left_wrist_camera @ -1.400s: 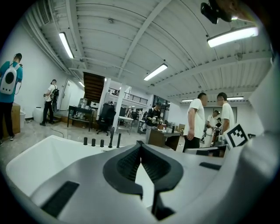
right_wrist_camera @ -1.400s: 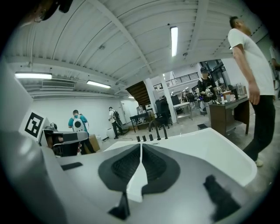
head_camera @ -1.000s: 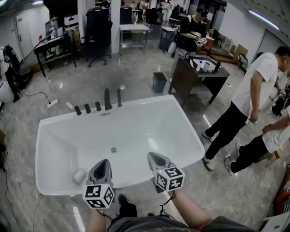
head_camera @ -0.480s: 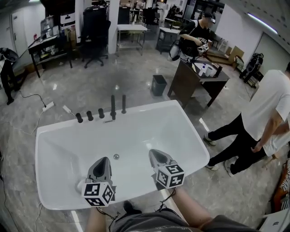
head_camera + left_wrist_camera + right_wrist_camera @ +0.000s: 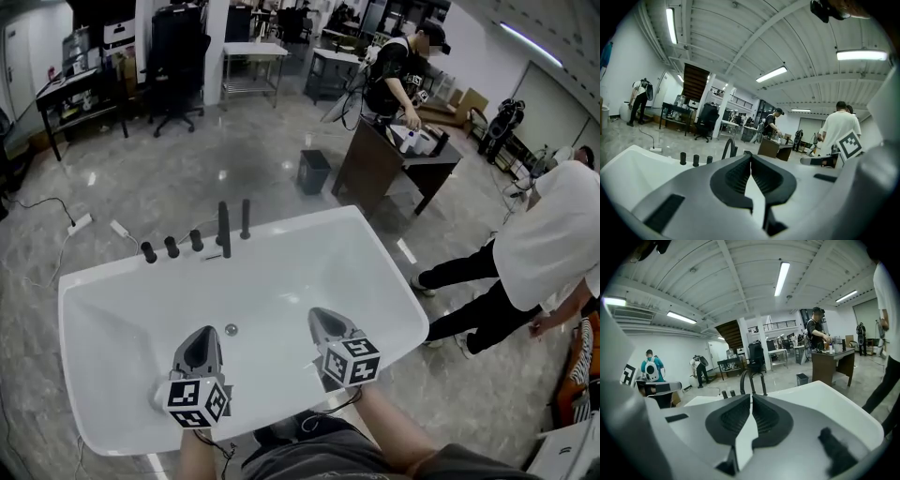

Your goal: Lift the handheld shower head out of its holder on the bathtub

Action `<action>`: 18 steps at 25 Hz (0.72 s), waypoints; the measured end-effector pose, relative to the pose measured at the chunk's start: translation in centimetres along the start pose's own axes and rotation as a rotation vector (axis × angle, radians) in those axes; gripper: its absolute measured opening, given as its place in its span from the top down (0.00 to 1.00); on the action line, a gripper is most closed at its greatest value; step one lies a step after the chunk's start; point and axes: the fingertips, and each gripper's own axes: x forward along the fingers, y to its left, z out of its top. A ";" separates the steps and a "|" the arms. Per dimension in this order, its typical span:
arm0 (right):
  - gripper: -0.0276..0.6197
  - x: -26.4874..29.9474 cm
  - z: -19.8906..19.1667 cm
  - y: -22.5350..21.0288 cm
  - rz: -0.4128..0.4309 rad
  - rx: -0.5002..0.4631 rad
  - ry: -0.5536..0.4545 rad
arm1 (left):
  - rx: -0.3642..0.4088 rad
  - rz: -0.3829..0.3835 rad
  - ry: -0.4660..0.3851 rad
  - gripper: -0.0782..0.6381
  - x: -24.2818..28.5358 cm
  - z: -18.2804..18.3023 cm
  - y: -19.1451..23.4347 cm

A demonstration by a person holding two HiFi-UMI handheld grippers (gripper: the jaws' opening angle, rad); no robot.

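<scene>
Shower head (image 5: 246, 217) stands upright in its holder on the far rim of the tub (image 5: 309, 217), a slim black rod just right of the taller arched spout (image 5: 224, 228); three short black knobs (image 5: 172, 247) line the rim to the left of the spout. Both grippers hover over the near half of the white basin, well apart from the fittings and pointing toward them. The left gripper (image 5: 202, 336) has its jaws pressed together with nothing between them, and in its own view the spout (image 5: 727, 149) rises just past the tips. The right gripper (image 5: 322, 321) is likewise clenched and empty; its view shows the spout (image 5: 743, 380) with the shower head (image 5: 762, 383) to its right. The drain (image 5: 231, 329) lies on the tub floor between the two grippers. Beyond the tub, a person (image 5: 403, 70) bends over a dark desk (image 5: 384, 159).
</scene>
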 end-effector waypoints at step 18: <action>0.91 15.9 3.3 -7.8 0.111 -0.046 0.057 | -0.021 0.171 -0.004 0.87 11.5 1.7 1.6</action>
